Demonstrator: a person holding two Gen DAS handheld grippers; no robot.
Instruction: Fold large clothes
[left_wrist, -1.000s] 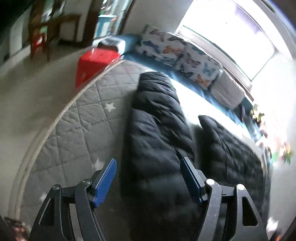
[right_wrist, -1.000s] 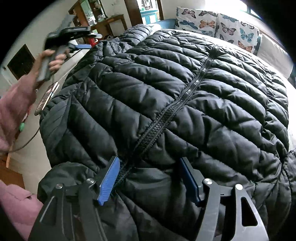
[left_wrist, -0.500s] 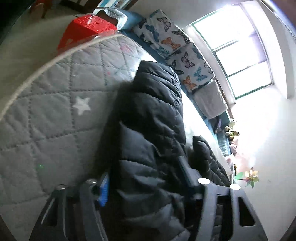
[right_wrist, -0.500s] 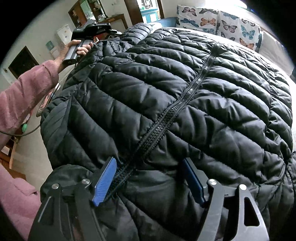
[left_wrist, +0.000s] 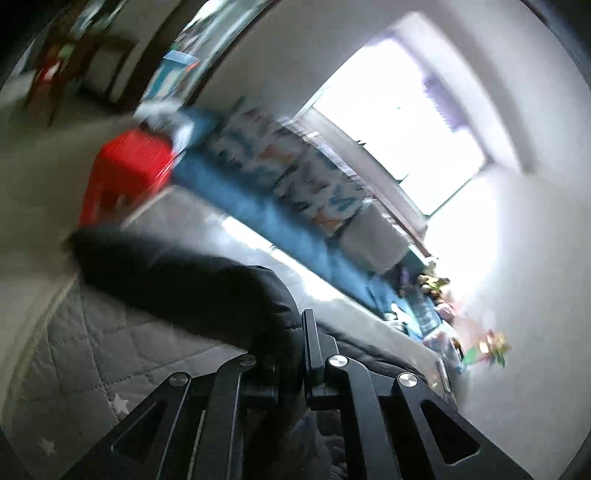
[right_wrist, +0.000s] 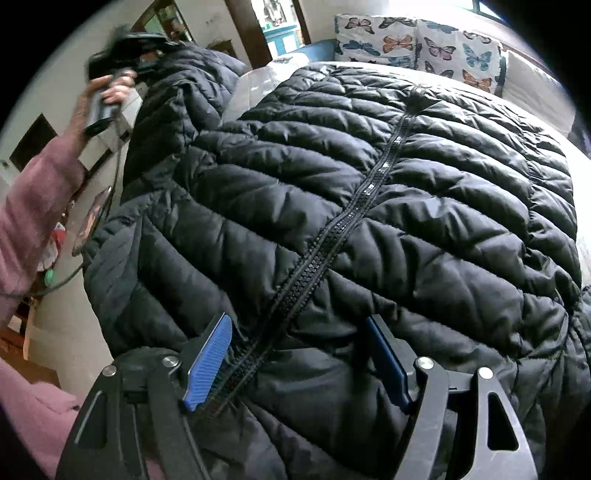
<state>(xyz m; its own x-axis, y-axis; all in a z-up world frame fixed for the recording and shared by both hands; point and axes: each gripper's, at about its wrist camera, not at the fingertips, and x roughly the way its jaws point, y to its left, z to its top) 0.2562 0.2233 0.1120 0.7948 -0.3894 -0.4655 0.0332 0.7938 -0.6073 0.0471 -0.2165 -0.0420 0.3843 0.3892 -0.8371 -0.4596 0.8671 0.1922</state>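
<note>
Seeing left gripper (left_wrist: 291, 350) clamped on jacket (right_wrist: 369, 221) sleeve (left_wrist: 177, 269); we note right gripper (right_wrist: 299, 354) fingers apart astride jacket's zipper (right_wrist: 332, 236).

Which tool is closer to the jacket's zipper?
Right. The right tool straddles the zipper near the hem. The left tool pinches the sleeve, off to the side.

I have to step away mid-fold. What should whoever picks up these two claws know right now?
Left claw: has just closed, shut on the jacket's sleeve, which hangs raised off the quilted bed cover.
Right claw: open, set over the zipper near the hem of the black puffer jacket, pads not pressing.
Done: jacket spread front up, zipped; sleeve grabbed.
Left: lay the sleeve across the front, likely the other too, then fold the body.
</note>
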